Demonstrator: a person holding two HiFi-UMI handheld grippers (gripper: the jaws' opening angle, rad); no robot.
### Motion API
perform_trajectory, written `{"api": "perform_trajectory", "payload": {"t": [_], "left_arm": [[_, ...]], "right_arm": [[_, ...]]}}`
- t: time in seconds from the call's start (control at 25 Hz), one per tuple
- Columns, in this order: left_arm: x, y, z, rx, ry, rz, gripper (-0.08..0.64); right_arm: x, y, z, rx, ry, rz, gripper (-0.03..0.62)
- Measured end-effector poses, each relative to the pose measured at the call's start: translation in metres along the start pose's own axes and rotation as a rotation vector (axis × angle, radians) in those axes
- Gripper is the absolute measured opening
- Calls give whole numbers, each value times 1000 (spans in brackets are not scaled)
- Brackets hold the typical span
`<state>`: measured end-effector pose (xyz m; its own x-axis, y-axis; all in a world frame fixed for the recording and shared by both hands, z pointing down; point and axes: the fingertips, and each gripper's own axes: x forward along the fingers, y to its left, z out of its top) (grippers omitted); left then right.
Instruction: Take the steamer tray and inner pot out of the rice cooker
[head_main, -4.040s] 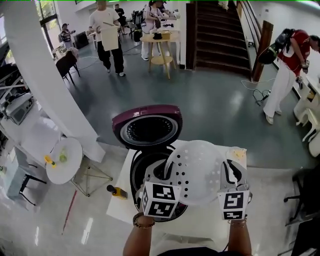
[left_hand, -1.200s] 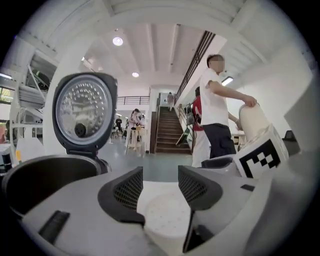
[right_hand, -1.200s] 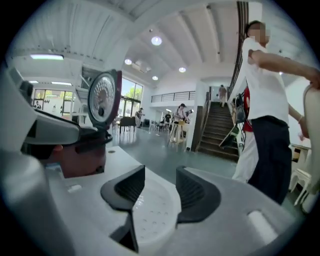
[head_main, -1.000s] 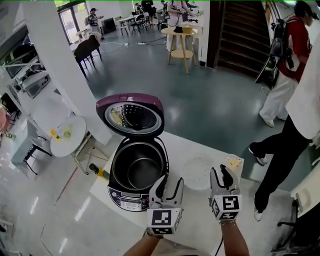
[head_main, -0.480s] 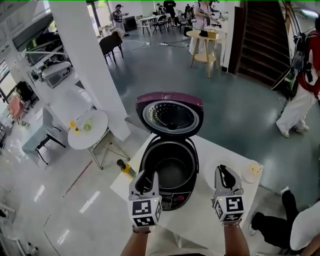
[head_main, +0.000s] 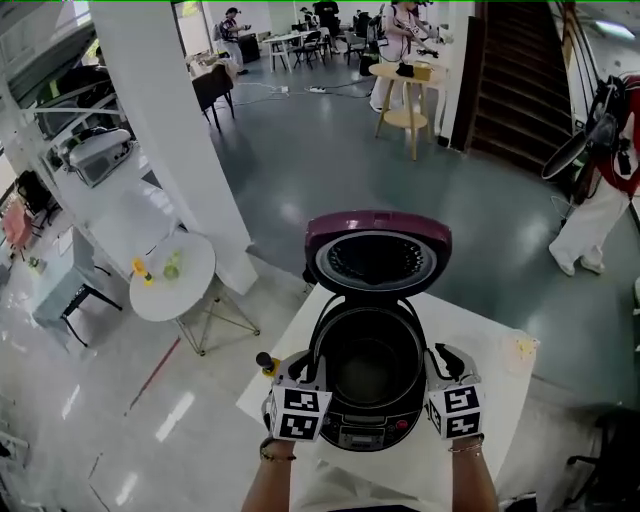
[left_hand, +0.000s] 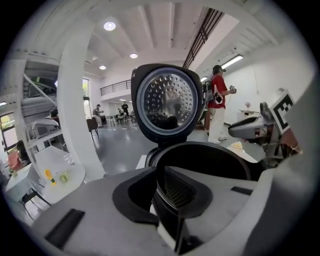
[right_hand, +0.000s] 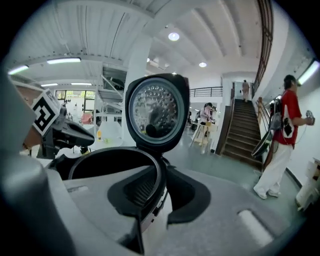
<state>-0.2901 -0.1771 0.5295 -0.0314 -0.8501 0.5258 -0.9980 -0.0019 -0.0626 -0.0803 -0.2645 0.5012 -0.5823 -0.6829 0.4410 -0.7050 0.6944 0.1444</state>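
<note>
The rice cooker stands open on the white table, its purple lid (head_main: 378, 255) tipped back. The dark inner pot (head_main: 370, 368) sits in the body and is empty. My left gripper (head_main: 312, 368) is at the pot's left rim. In the left gripper view the rim (left_hand: 210, 147) runs between the jaws of my left gripper (left_hand: 159, 172), which are closing on it. My right gripper (head_main: 436, 357) is at the right rim. In the right gripper view the rim (right_hand: 110, 155) is pinched by my right gripper (right_hand: 162, 175), whose jaws are opening slightly. I cannot make out the white steamer tray.
The white table (head_main: 480, 440) carries a yellowish item (head_main: 522, 347) at its far right corner. A yellow-capped object (head_main: 266, 364) sits beside its left edge. A round white side table (head_main: 170, 275) and a thick white column (head_main: 165, 140) stand to the left. A person in red (head_main: 610, 150) is at the far right.
Both grippers moved forward from in front of the cooker to the two sides of the pot's rim, and their jaws narrowed. The head view shifted so the cooker sits in the middle.
</note>
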Motion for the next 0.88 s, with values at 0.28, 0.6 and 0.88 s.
{"api": "perform_trajectory", "payload": {"t": [0.28, 0.6, 0.88], "left_arm": [[53, 12, -17, 192, 151, -107, 86], [94, 5, -33, 333, 300, -219, 278], [109, 11, -36, 496, 403, -131, 288]], "right_arm": [[48, 15, -19, -119, 194, -35, 173], [85, 16, -50, -194, 470, -28, 316], [115, 11, -72, -327, 667, -68, 368]]}}
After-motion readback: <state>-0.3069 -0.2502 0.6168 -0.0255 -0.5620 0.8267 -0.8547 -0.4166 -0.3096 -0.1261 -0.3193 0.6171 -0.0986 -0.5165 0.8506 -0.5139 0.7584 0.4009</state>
